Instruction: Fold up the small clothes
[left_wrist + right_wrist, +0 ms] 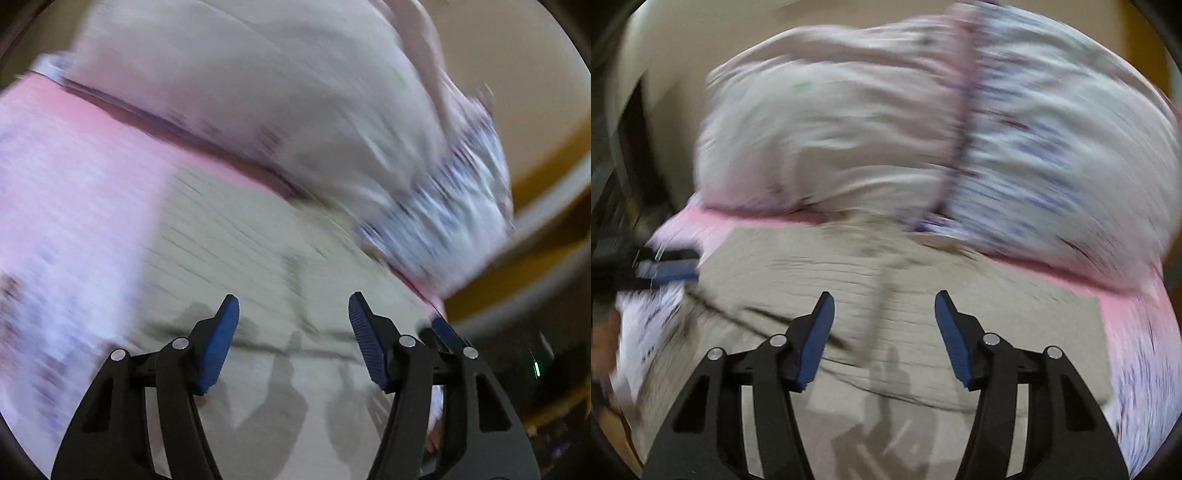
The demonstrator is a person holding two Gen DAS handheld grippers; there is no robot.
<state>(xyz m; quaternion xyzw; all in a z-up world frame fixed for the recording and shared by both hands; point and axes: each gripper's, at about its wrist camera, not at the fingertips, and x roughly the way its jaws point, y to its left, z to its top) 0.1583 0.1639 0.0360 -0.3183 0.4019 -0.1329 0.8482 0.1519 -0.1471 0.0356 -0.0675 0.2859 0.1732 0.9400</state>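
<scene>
A beige ribbed garment (258,258) lies spread flat on a pink sheet, and both views are blurred. My left gripper (293,306) hovers over the garment's near part, open, with nothing between its blue pads. In the right wrist view the same garment (849,266) fills the middle, creased, with a seam running up its centre. My right gripper (884,306) is open above it and holds nothing. A blue finger of the right gripper (448,334) shows at the garment's right edge. The left gripper (670,271) appears at the garment's left edge.
A puffy pale bedding bundle (831,129) with a floral part (1052,147) lies just behind the garment. The pink sheet (74,166) extends to the left. The bed's edge and a yellowish floor (546,206) are on the right.
</scene>
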